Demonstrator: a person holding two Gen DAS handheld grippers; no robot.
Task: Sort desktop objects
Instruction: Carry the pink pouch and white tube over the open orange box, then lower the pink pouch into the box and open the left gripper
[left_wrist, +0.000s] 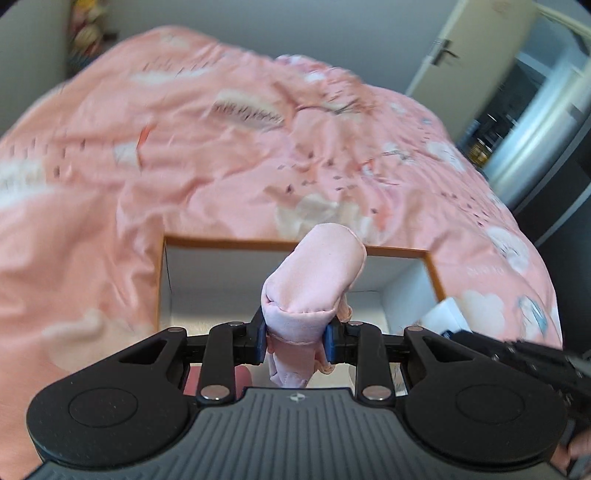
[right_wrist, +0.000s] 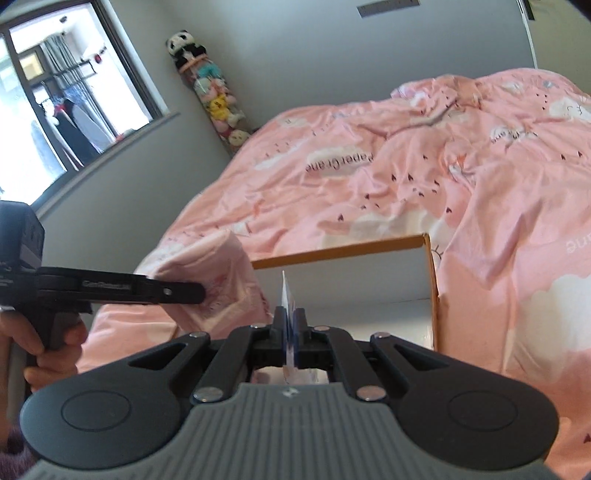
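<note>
My left gripper (left_wrist: 297, 343) is shut on a pink padded fabric pouch (left_wrist: 314, 280) and holds it over an open cardboard box (left_wrist: 295, 244) with a white inside. The pouch also shows in the right wrist view (right_wrist: 218, 273), at the left, with the left gripper (right_wrist: 199, 291) on it. My right gripper (right_wrist: 290, 325) is shut on a thin white and blue card (right_wrist: 287, 295), held edge-on above the same box (right_wrist: 430, 280). The card's corner shows in the left wrist view (left_wrist: 445, 317) at the box's right side.
The box lies on a bed with a rumpled pink duvet (right_wrist: 424, 166). A column of plush toys (right_wrist: 214, 96) stands in the far corner by a window (right_wrist: 55, 96). A door (left_wrist: 461, 48) is at the far right.
</note>
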